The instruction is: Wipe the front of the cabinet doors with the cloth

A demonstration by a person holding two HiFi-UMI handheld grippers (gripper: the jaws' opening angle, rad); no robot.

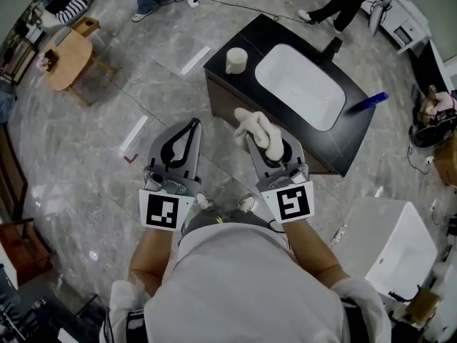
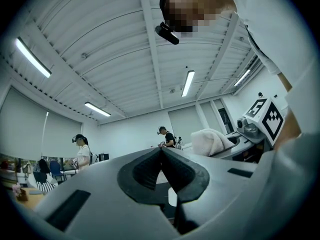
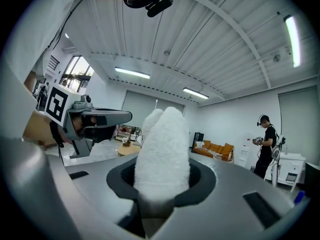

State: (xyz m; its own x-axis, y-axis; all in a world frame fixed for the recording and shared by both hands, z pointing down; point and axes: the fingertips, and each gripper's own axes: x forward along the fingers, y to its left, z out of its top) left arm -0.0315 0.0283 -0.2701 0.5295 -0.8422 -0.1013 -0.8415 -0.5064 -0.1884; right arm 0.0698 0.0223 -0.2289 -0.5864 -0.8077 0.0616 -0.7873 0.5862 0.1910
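Note:
In the head view both grippers are held up in front of my chest, above the floor. My right gripper (image 1: 260, 136) is shut on a white fluffy cloth (image 1: 255, 127), which sticks out past the jaw tips; the same cloth (image 3: 163, 149) fills the middle of the right gripper view. My left gripper (image 1: 193, 123) is shut with nothing in it, its jaw tips meeting at a point (image 2: 161, 149). The dark vanity cabinet (image 1: 235, 98) with its front doors stands just beyond the grippers, under a black top with a white basin (image 1: 300, 84).
A white cup (image 1: 236, 60) sits on the countertop's left end, a blue bottle (image 1: 368, 101) at its right edge. A white tub-like fixture (image 1: 389, 252) stands at the right. A wooden table (image 1: 68, 59) is far left. Other people stand further off.

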